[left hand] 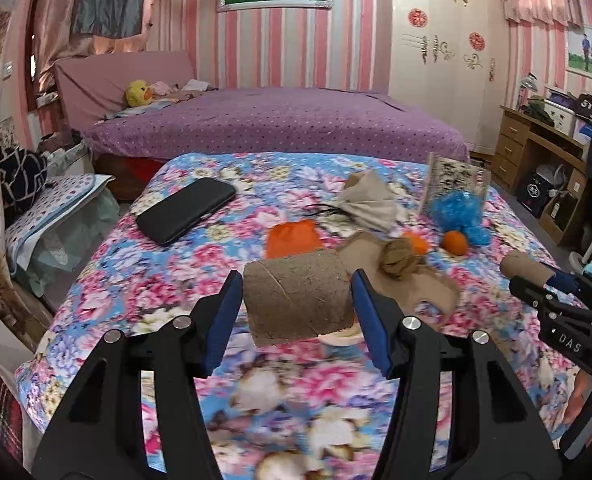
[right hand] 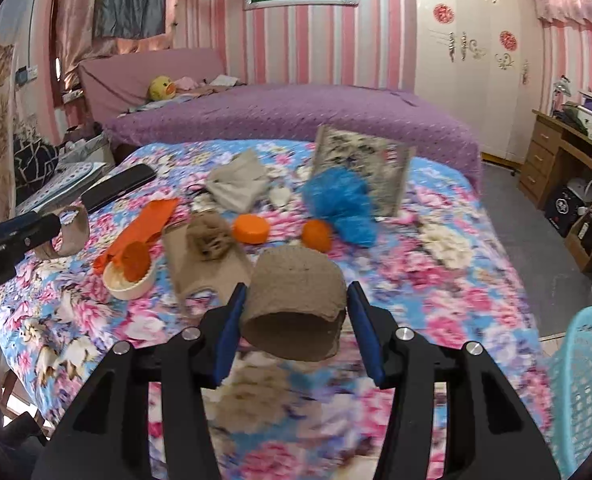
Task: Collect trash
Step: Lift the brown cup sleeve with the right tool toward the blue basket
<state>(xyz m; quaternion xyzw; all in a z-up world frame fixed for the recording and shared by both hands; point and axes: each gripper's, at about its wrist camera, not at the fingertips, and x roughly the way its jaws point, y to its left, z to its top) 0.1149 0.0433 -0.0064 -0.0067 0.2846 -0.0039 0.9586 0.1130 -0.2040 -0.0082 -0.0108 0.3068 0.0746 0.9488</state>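
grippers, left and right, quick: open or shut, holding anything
Left gripper: shut on a cardboard tube.
Right gripper: shut on another cardboard tube.

two cardboard tubes (right hand: pixel 293 304) (right hand: pixel 69 236), one between each pair of jaws; beyond the jaws, two orange caps (right hand: pixel 251 229) (right hand: pixel 317 235), one blue plastic bag (right hand: pixel 342 200), one black phone (left hand: pixel 185 210).
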